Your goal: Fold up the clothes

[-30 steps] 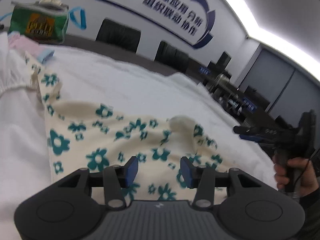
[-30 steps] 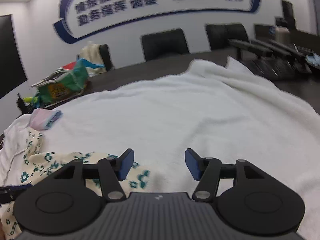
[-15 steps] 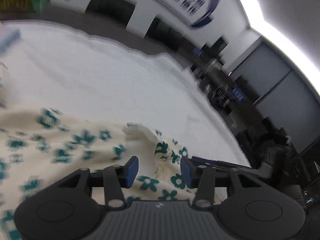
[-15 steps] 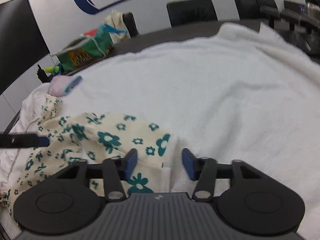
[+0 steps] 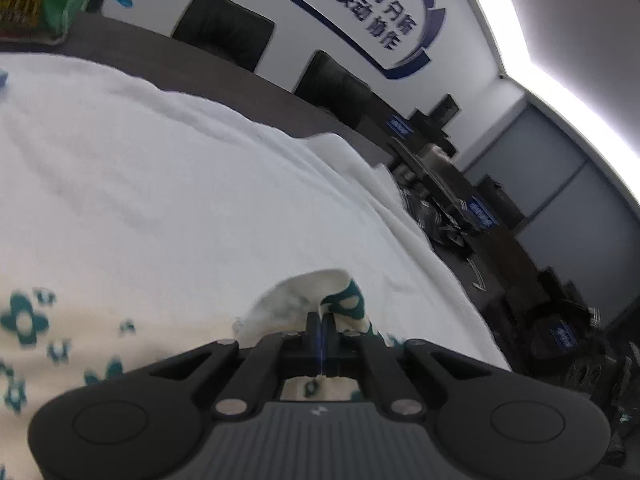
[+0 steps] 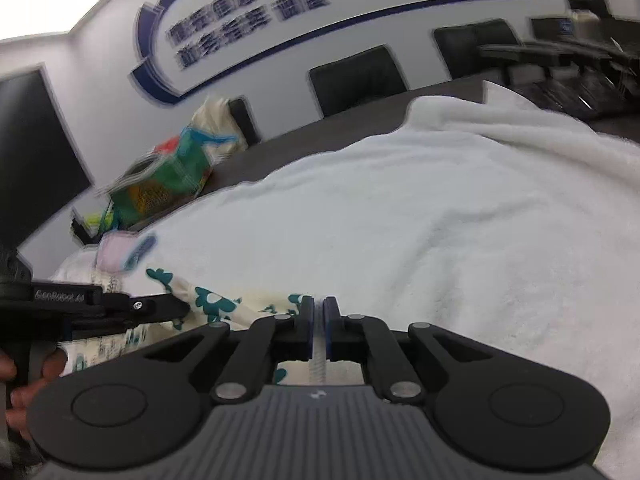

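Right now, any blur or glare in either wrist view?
Left wrist: ceiling light strip blown out, floral garment soft at lower left, wall lettering readable. Right wrist: motion blur smears the wall lettering and green bag; white blanket evenly lit.

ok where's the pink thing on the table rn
In the right wrist view the pink item lies far left on the white towel, just behind the floral garment and in front of the green bag.

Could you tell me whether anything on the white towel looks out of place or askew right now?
Only the floral garment looks rumpled: its edge is bunched where the left gripper and right gripper pinch it. Nothing looks spilled or damaged.
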The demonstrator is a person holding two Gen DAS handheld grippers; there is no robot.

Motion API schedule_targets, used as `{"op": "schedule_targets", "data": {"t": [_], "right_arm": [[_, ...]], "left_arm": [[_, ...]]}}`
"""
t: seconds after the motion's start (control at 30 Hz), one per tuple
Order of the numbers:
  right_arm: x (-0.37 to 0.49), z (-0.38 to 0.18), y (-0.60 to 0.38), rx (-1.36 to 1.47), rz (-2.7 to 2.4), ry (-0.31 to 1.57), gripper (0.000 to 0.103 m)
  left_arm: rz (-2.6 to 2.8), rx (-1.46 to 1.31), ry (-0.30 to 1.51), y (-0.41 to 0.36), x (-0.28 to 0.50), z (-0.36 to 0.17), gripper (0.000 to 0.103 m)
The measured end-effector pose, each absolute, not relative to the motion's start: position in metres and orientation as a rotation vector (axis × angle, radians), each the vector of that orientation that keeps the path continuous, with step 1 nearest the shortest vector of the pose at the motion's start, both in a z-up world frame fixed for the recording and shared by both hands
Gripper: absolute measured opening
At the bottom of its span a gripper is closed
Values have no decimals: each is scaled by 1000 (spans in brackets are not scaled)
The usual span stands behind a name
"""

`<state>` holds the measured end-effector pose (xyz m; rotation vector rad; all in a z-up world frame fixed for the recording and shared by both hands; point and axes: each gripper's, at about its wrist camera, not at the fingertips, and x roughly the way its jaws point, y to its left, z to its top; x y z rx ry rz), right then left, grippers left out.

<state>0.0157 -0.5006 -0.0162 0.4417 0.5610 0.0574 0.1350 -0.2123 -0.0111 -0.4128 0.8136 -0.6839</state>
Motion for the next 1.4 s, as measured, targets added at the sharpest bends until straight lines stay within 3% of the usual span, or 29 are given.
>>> {"op": "schedule_targets", "data": {"t": [0.13,0.27,0.37,0.4,0.47,0.67,0.73,0.77,0.8,0.83,0.9,1.13,1.27,1.4], "right_arm": [[26,-28,-499,413,-64,618,7],[-6,-13,-497,357,-48,587,14],[-49,-4,-496,321,32,600,26],[-64,-4,-496,318,63,608,31],[-87,-8,-495,340,107,616,31],[-123,-27,-497,494,178,612,31],[-124,-35,-498,533,182,609,30],[-126,-39,-498,551,202,602,28],[-126,-41,-498,560,212,600,19],[-127,-43,-497,563,215,602,11],[-129,-41,-493,546,219,589,7],[-138,-19,-497,573,278,463,7],[-136,-24,-504,586,150,484,8],[-145,-31,-513,573,-65,517,9]], "left_arm": [[-615,-331,842,-225,142,-18,0],[-612,-317,847,-211,132,-11,10],[-677,-288,865,-193,92,10,23],[-746,-296,848,-187,73,15,35],[-874,-299,823,-179,31,21,41],[-918,-282,967,-208,-15,-10,35],[-902,-273,1014,-220,-19,-22,25],[-898,-284,992,-219,-20,-22,16],[-895,-296,969,-218,-20,-21,1],[-892,-307,945,-216,-21,-21,1],[-885,-330,898,-214,-22,-21,0],[-955,-478,713,-169,-45,3,0],[-924,-389,778,-183,-56,-18,0],[-960,-403,845,-173,-62,-30,8]]}}
